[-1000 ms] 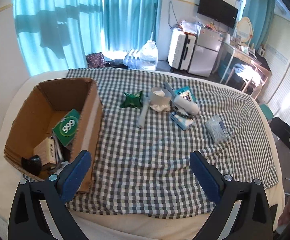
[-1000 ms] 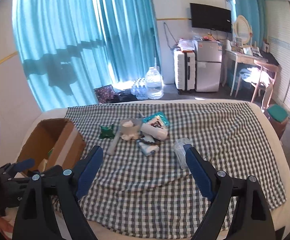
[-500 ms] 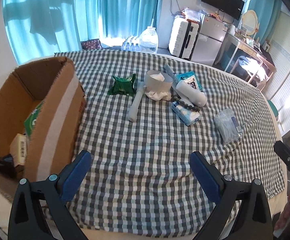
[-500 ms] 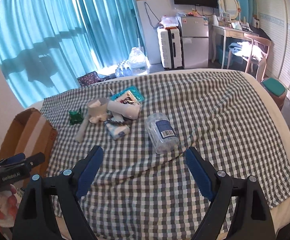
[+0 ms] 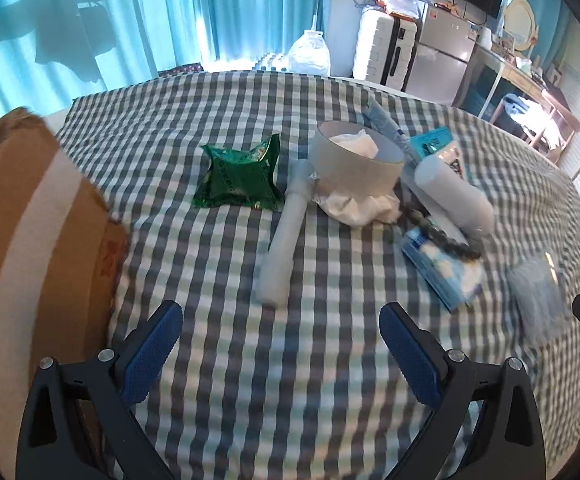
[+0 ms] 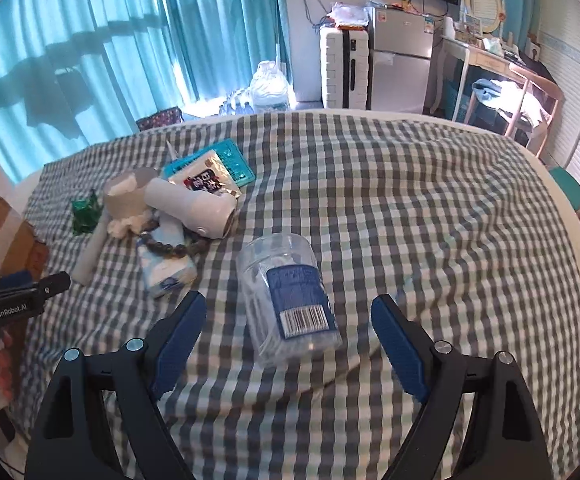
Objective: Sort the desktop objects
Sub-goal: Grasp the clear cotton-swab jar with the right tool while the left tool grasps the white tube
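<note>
Both hand-held grippers have come lower and nearer the checked bed [image 6: 429,208]. The right hand-held gripper [image 6: 286,320], still spread wide, now frames the clear jar [image 6: 286,292]; the left hand-held gripper [image 5: 280,328] stays spread and empty, near the white tube [image 5: 284,240].

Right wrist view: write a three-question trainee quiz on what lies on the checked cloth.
1. True or false: the right hand-held gripper is shut on the clear jar.
2. Which lies on the tissue pack: A bead bracelet, B green packet, C white tube?
3. Fill in: the clear jar lies on its ____.

Key: 1 false; 2 A; 3 side.
</note>
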### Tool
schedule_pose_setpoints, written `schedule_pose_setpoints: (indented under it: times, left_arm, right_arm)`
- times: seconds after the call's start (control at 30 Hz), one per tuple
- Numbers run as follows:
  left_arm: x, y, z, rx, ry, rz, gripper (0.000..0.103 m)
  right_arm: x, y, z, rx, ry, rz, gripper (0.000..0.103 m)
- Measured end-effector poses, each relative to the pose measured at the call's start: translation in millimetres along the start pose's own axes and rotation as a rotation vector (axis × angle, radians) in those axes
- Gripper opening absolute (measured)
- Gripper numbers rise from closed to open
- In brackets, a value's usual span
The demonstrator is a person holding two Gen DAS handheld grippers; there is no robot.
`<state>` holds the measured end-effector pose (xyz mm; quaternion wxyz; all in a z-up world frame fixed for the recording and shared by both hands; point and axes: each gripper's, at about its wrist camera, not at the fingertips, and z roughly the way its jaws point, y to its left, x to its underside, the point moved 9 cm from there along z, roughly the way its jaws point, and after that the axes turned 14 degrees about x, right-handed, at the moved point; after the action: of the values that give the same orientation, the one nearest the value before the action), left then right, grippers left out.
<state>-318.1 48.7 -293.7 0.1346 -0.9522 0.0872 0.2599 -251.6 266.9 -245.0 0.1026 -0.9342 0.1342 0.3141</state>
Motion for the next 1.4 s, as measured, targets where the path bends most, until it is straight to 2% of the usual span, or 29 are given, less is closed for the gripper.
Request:
schedule_pose_setpoints:
  times: [0.17, 0.23, 0.27, 0.3, 0.33, 0.4, 0.43, 0.53, 0.6, 0.73, 0.93, 1.07, 1.3, 1.4]
  left_arm:
    - [-19, 13, 37, -0.032, -0.017, 0.014, 0.101]
    - [-23, 20, 48, -0.044, -0.016, 0.018, 0.101]
    - [-23, 23, 54, -0.038, -0.007, 0.014, 0.094]
    - [-22, 25, 60, -0.028, 0.009, 0.008, 0.082]
    - [-19, 26, 65, -0.010, 0.038, 0.007, 0.040]
    - [-18, 22, 66, 0.024, 0.046, 0.029, 0.027]
    - [-16, 19, 65, 0.034, 0.057, 0.042, 0.018]
    - [-11, 11, 62, 0.021, 0.079, 0.104, 0.017]
    - [-6, 5, 57, 0.024, 0.088, 0.127, 0.016]
    - [4, -5, 42, 0.023, 0.100, 0.110, 0.015]
    - [25, -26, -13, 0.004, 0.090, 0.125, 0.015]
    - [35, -35, -48, 0.019, 0.070, 0.137, 0.015]
    - [57, -35, -106, 0.091, 0.043, 0.096, 0.013]
    - [62, -37, -122, 0.093, 0.027, 0.107, 0.013]
  right_arm:
    - [9, -1, 44, 0.013, 0.067, 0.042, 0.085]
    - [17, 0, 52, -0.007, 0.078, 0.058, 0.085]
    - [20, 1, 56, -0.021, 0.083, 0.067, 0.085]
    - [22, 1, 58, -0.031, 0.093, 0.078, 0.085]
    - [25, 1, 62, -0.032, 0.110, 0.082, 0.084]
    - [28, 6, 65, -0.044, 0.123, 0.071, 0.070]
    - [29, 9, 65, -0.046, 0.133, 0.054, 0.070]
    - [32, 13, 61, 0.010, 0.118, 0.003, 0.068]
    - [35, 16, 58, 0.017, 0.125, -0.002, 0.067]
    - [42, 15, 41, 0.018, 0.141, 0.041, 0.066]
    - [62, 14, -9, -0.016, 0.155, 0.054, 0.062]
    - [68, 27, -37, -0.051, 0.159, 0.062, 0.062]
    - [71, 39, -93, -0.064, 0.088, 0.032, 0.062]
    - [64, 42, -117, -0.078, 0.049, 0.039, 0.062]
